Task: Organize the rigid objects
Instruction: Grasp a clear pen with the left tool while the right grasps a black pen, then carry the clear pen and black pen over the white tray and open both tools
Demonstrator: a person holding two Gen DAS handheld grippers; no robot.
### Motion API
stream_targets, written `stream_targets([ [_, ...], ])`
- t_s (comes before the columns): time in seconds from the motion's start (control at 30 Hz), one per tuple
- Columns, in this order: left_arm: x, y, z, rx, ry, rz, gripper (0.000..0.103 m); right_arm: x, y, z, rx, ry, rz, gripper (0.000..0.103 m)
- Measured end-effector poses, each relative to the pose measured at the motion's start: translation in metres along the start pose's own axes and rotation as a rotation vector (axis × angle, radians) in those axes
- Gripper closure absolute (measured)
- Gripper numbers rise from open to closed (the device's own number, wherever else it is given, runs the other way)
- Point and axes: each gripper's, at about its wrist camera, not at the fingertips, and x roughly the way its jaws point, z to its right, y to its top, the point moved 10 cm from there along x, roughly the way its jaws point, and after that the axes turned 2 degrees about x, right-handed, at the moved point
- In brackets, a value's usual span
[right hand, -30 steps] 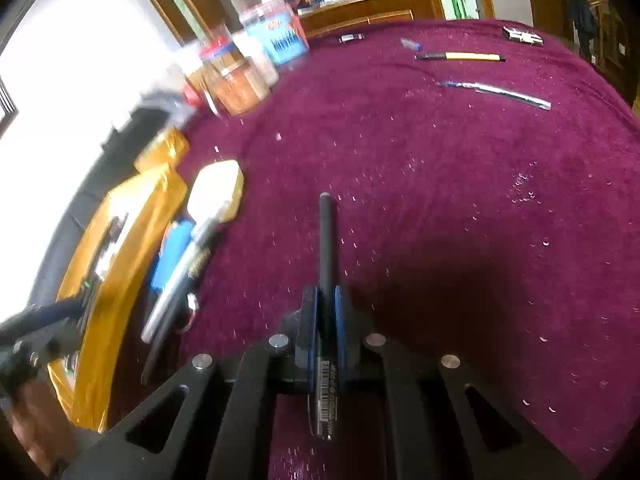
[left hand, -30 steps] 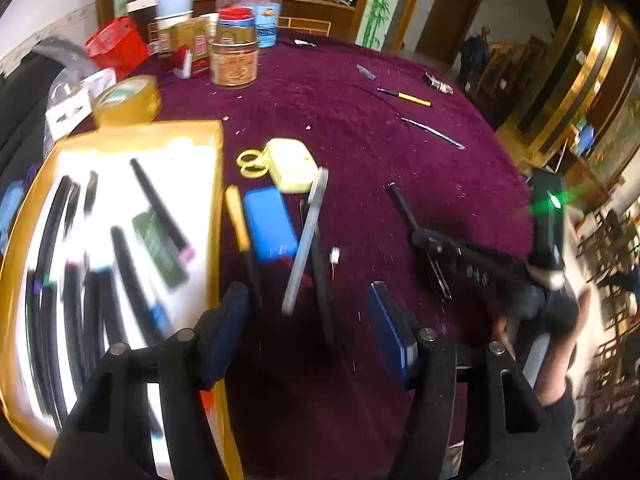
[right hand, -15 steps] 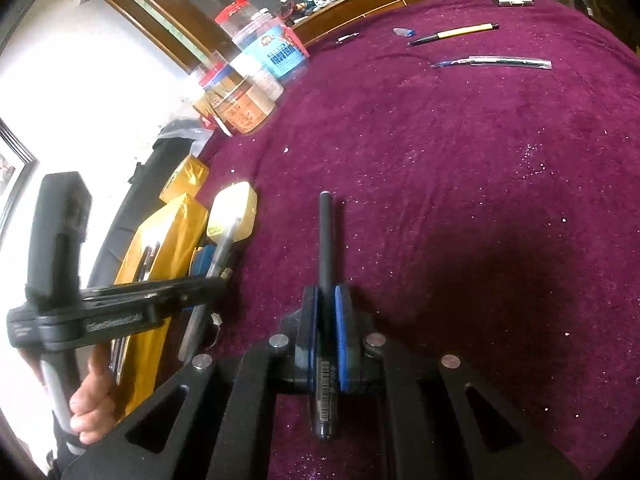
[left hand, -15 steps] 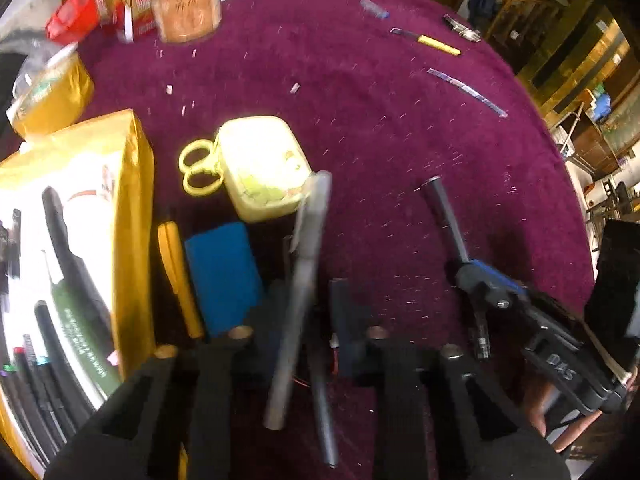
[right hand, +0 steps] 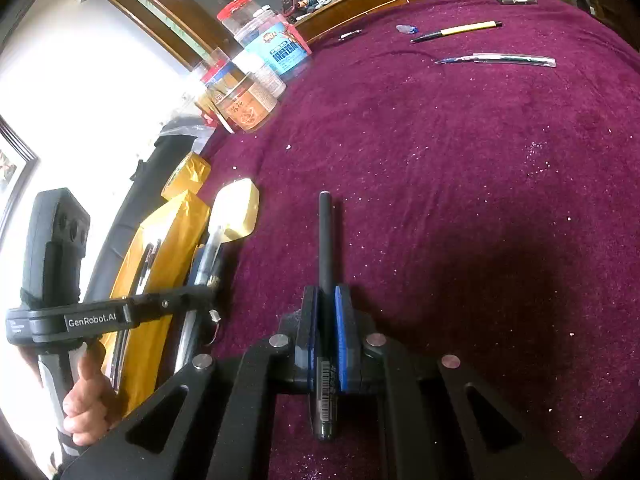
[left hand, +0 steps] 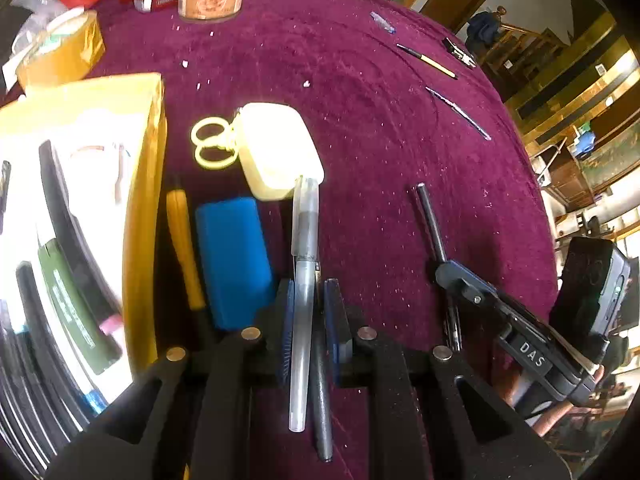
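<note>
Closing down from a wide spread a second ago, the left gripper [left hand: 307,312] is now pinching the clear pen [left hand: 303,280], with a dark pen [left hand: 322,392] lying close alongside between its fingers, just right of the blue case [left hand: 234,260] near the gold box [left hand: 144,200]. Meanwhile the right gripper [right hand: 326,320] is still clamping the black pen [right hand: 326,248] over the purple cloth [right hand: 480,200], unchanged; both hands are likely carrying pens to the box next

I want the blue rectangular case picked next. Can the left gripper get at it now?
Probably not yet: the left gripper is shut on a translucent grey pen. The blue rectangular case lies uncovered just beside it.
</note>
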Motion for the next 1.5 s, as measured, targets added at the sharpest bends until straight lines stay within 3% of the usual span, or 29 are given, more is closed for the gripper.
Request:
stream_targets([
  [0.2,-0.004,-0.008,-0.005,-0.051,-0.053,-0.023,0.091,0.000,0.000,0.000,0.002,0.001,0.000,0.096],
  [0.4,-0.009,-0.015,-0.003,-0.008,0.007,-0.012,0.091,0.000,0.000,0.001,0.003,0.002,0.000,0.096],
  [0.57,-0.012,-0.019,-0.003,0.008,0.013,-0.007,0.091,0.000,0.000,0.000,0.002,0.001,0.000,0.096],
  [0.63,-0.012,-0.021,-0.003,0.012,0.024,-0.001,0.097,0.000,0.000,0.001,0.003,0.002,0.001,0.096],
  [0.77,-0.026,-0.024,-0.005,0.013,0.028,0.048,0.097,0.000,0.000,0.001,0.002,0.002,0.001,0.096],
  [1.0,-0.059,-0.040,-0.006,-0.058,-0.055,0.132,0.097,-0.008,0.002,-0.008,-0.033,0.023,0.040,0.096],
  [1.2,-0.108,-0.067,-0.024,-0.097,-0.057,0.245,0.097,-0.020,-0.003,-0.033,-0.104,0.062,0.083,0.096],
  [1.27,-0.124,-0.078,-0.040,-0.122,-0.077,0.257,0.097,-0.022,-0.016,-0.049,-0.043,0.153,0.043,0.096],
  [1.3,-0.132,-0.083,-0.051,-0.139,-0.077,0.264,0.097,-0.022,-0.024,-0.064,-0.032,0.201,0.027,0.095],
  [1.5,-0.164,-0.101,-0.122,-0.233,0.013,0.327,0.097,-0.007,-0.071,-0.173,-0.189,0.286,-0.036,0.095],
])
